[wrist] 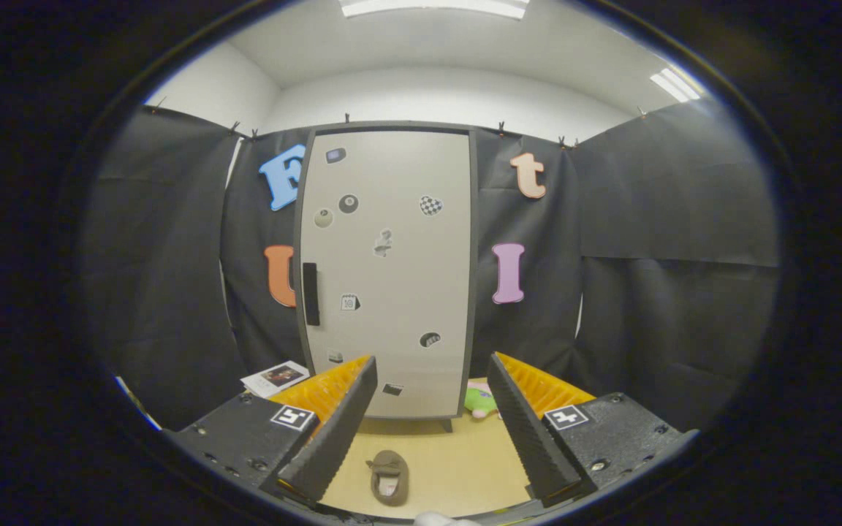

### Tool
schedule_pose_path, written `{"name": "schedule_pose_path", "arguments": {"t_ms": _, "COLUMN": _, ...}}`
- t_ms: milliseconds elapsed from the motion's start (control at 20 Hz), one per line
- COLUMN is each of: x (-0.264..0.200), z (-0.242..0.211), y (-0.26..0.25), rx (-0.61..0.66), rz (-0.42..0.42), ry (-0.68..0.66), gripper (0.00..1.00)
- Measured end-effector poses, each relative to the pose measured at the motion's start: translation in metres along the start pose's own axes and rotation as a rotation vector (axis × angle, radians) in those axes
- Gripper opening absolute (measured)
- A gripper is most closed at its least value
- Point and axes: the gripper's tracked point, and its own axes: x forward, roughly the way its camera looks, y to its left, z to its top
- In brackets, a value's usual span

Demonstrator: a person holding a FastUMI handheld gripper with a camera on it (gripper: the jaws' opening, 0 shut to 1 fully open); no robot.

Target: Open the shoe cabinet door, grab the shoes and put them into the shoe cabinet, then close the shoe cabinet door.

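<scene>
Brown, seemingly fuzzy shoe (388, 477) on the floor between the wide-apart gripper (432, 380) fingers.

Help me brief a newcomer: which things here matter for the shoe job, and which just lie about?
Job: shoe cabinet, door shut; its handle; shoe on the floor between the open fingers of the gripper.
Lying about: green soft toy by the cabinet; printed card.

Matt smooth cabinet door (392, 270), soft fuzzy shoe (389, 476), pale wood-look floor (457, 460), ribbed open tongs (432, 376).
</scene>
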Motion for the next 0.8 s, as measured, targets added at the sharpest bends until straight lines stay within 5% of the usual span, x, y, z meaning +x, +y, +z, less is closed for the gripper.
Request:
{"name": "schedule_pose_path", "arguments": {"t_ms": 400, "x": 0.077, "z": -0.008, "y": 0.072, "rx": 0.014, "rz": 0.073, "ry": 0.048, "gripper": 0.99}}
{"name": "schedule_pose_path", "arguments": {"t_ms": 800, "x": 0.189, "z": -0.005, "y": 0.179, "rx": 0.023, "rz": 0.245, "ry": 0.081, "gripper": 0.99}}
